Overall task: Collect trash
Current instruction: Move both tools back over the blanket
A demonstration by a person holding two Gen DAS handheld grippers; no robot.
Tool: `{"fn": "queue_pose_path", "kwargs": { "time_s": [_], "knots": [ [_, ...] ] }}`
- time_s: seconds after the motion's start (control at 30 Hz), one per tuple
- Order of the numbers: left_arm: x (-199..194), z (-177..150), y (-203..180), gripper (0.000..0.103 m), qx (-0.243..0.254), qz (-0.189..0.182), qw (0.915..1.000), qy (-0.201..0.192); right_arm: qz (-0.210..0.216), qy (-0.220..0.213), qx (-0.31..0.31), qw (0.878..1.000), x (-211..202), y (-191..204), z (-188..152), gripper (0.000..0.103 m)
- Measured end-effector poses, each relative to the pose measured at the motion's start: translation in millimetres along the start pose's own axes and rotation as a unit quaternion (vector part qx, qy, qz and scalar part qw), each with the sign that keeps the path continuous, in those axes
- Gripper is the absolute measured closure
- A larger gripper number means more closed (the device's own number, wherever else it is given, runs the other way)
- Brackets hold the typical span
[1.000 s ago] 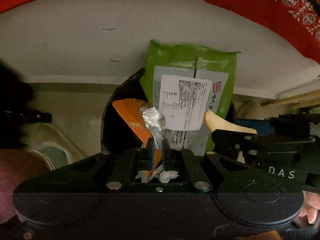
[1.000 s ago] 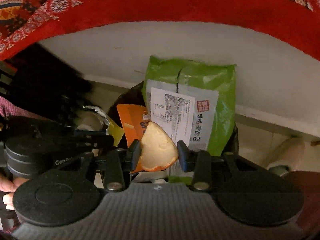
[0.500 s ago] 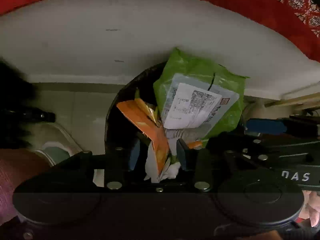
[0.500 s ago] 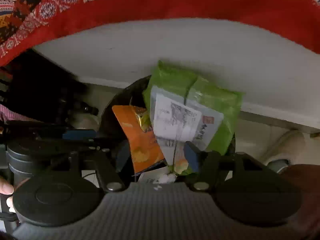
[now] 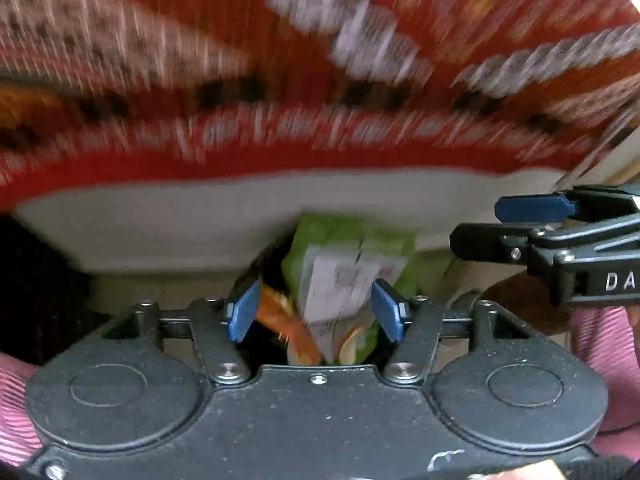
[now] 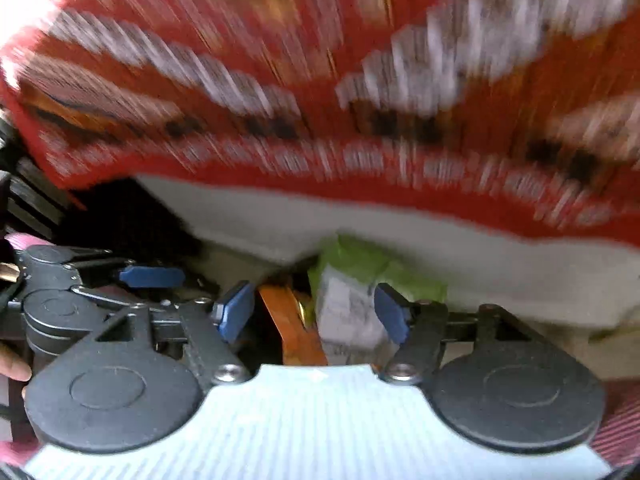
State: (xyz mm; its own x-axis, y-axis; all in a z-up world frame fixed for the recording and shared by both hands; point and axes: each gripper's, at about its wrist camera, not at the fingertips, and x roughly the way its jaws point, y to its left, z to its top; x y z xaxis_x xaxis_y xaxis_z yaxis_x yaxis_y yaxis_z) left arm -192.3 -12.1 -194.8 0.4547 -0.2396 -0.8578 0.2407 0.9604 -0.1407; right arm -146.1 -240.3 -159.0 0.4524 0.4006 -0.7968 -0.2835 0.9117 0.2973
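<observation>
A: How are the left gripper (image 5: 314, 310) and right gripper (image 6: 314, 312) held?

B: Both are spread wide, and nothing is gripped.

A: Where is the trash found?

B: The green packet (image 5: 352, 254) and orange wrapper (image 6: 294, 326) are seen inside the dark bin (image 5: 250, 274), below the grippers and beside the white ledge (image 5: 160, 224), presumably so that it is contained

Left gripper (image 5: 316, 310) fingers (image 5: 242, 312) spread, green packet (image 5: 348, 264) and orange wrapper (image 5: 288, 328) beyond
</observation>
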Motion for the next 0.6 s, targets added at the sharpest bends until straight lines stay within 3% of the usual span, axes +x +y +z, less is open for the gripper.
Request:
{"fn": "queue_pose_path", "kwargs": {
  "time_s": [0.2,0.37,0.47,0.6],
  "knots": [
    [-89.8,30.7,-11.0,0.038,0.017,-0.019,0.9937,-0.109,-0.004,-0.093,-0.042,0.995,-73.9,16.3,31.0,0.024],
    [-157.1,65.6,-17.2,0.019,0.045,0.001,0.9696,-0.241,0.007,-0.184,-0.058,0.981,-130.5,22.3,64.2,0.023],
    [-174.8,96.5,-15.3,0.019,0.058,0.015,0.9586,-0.279,-0.002,-0.224,-0.065,0.972,-150.9,19.5,88.4,0.022],
    [-181.4,141.7,-5.9,0.019,0.034,0.02,0.9525,-0.302,-0.032,-0.255,-0.062,0.964,-162.3,11.4,124.9,0.022]
  ]
}}
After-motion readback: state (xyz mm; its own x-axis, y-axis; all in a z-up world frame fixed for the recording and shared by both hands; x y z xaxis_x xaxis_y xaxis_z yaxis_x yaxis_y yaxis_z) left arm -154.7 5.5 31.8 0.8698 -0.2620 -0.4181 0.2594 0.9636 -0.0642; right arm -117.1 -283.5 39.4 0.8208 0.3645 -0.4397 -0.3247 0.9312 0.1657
